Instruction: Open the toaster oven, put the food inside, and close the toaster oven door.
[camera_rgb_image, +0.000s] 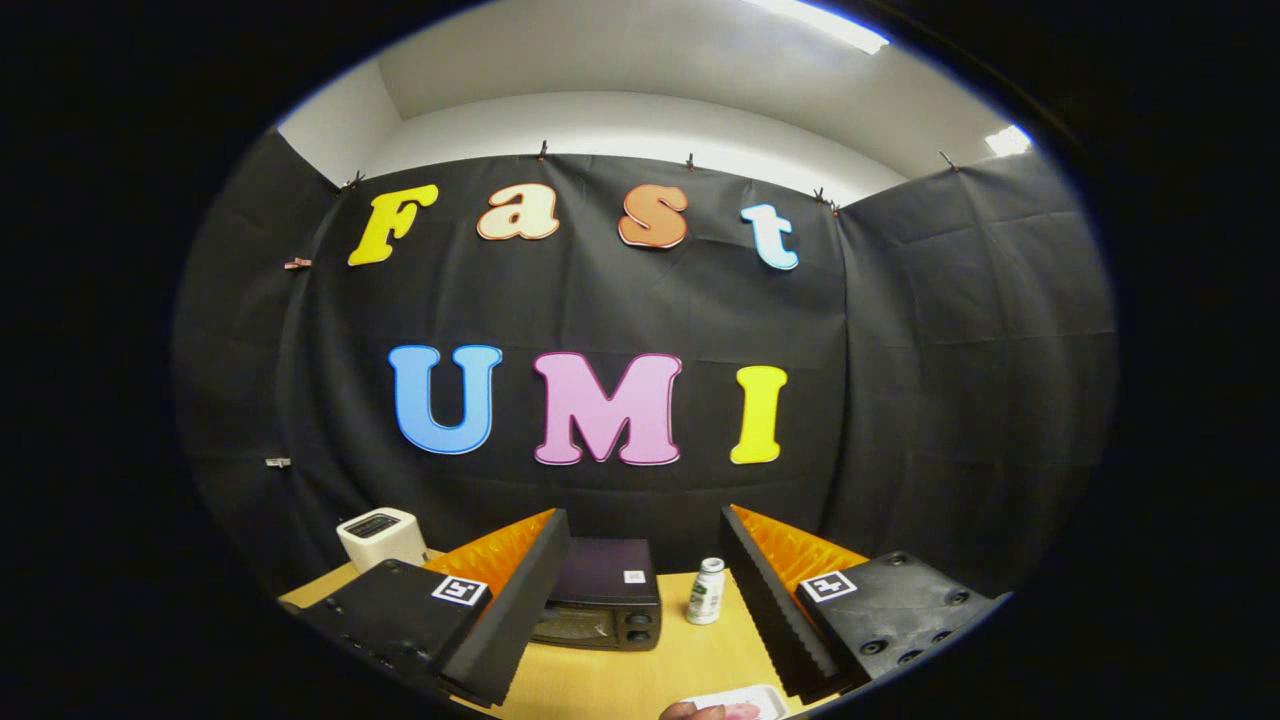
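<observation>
A dark toaster oven (600, 595) stands on the wooden table (610, 680), beyond my fingers and partly hidden behind the left one. Its glass door looks closed, with two knobs on its right side. Close in front of the fingers lies a white tray (750, 700) with a piece of pink food (735, 711) on it, mostly cut off from sight. My gripper (640, 600) is open, held above the table, and nothing is between its fingers.
A small white bottle (707, 591) with a green label stands just right of the oven. A white box-shaped appliance (382, 537) sits at the table's back left corner. The black cloth wall closes off the back and both sides.
</observation>
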